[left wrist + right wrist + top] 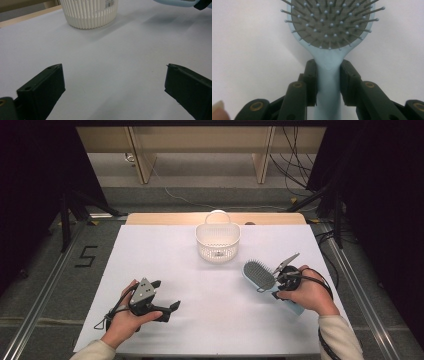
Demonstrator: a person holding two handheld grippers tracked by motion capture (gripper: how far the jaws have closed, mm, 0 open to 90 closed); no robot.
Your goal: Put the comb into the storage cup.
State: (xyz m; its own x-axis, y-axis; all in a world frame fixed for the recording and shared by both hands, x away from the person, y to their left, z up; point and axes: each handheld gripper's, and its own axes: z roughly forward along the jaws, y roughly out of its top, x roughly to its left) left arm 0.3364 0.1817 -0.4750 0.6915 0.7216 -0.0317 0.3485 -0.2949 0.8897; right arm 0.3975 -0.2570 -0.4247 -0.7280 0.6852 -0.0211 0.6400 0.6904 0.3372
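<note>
Over on the near left, the left tongs [167, 296] rested low on the white worktop [165, 260], gripped in the person's left hand [125, 317], and the jaws stood wide apart with nothing but bare surface between them. In the left gripper view, the left tongs [113, 85] faced across the sheet toward the white slatted basket [90, 12]. That basket [217, 241] sat at the far middle of the worktop, handle up, well apart from both hands. To its right and nearer, the pale blue paddle hairbrush [260, 276] lay bristles up, head pointing far-left. The right tongs [281, 281] were clamped on its handle; the right gripper view showed both pads of the right tongs [328, 82] pressed against the brush [329, 22] just below the head.
</note>
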